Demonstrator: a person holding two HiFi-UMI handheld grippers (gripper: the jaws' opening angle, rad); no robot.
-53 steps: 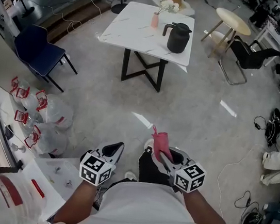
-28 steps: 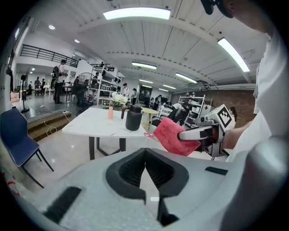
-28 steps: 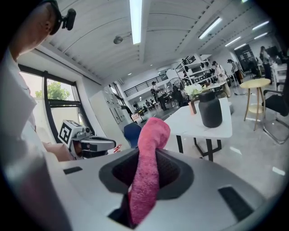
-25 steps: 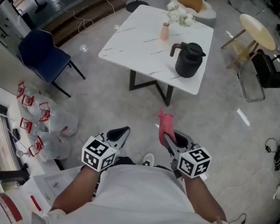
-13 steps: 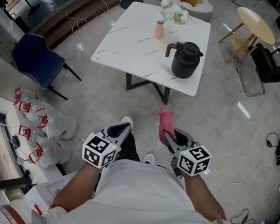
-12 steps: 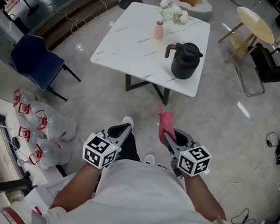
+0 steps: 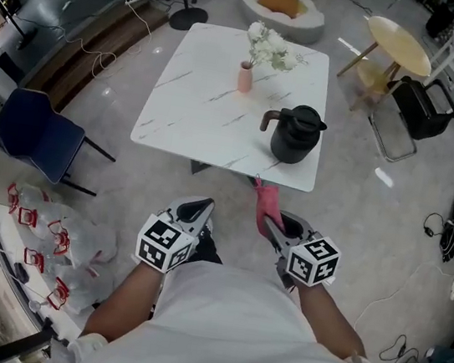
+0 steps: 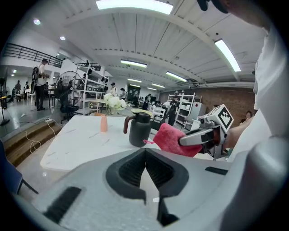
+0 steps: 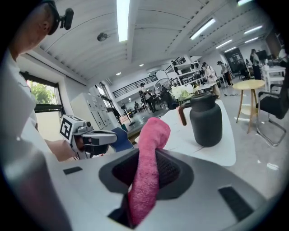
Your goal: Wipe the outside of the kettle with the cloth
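A black kettle (image 7: pixel 294 136) with a brown handle stands near the front right edge of the white marble table (image 7: pixel 196 108); it also shows in the left gripper view as the kettle (image 8: pixel 139 130) and in the right gripper view as the kettle (image 9: pixel 206 118). My right gripper (image 7: pixel 274 223) is shut on a pink cloth (image 7: pixel 266 203), which sticks up out of the jaws, cloth (image 9: pixel 149 162). My left gripper (image 7: pixel 193 212) is shut and holds nothing. Both grippers hang just short of the table's near edge, apart from the kettle.
A pink vase (image 7: pixel 245 78) with white flowers stands mid-table. A blue chair (image 7: pixel 35 135) sits left, a round wooden side table (image 7: pixel 400 43) and black chair (image 7: pixel 415 111) right. White plastic bags (image 7: pixel 51 226) lie on the floor at lower left. Cables run across the floor at right.
The table and kettle have come much closer in the head view as I walked toward them. Both grippers kept their pose, the right still holding the cloth.
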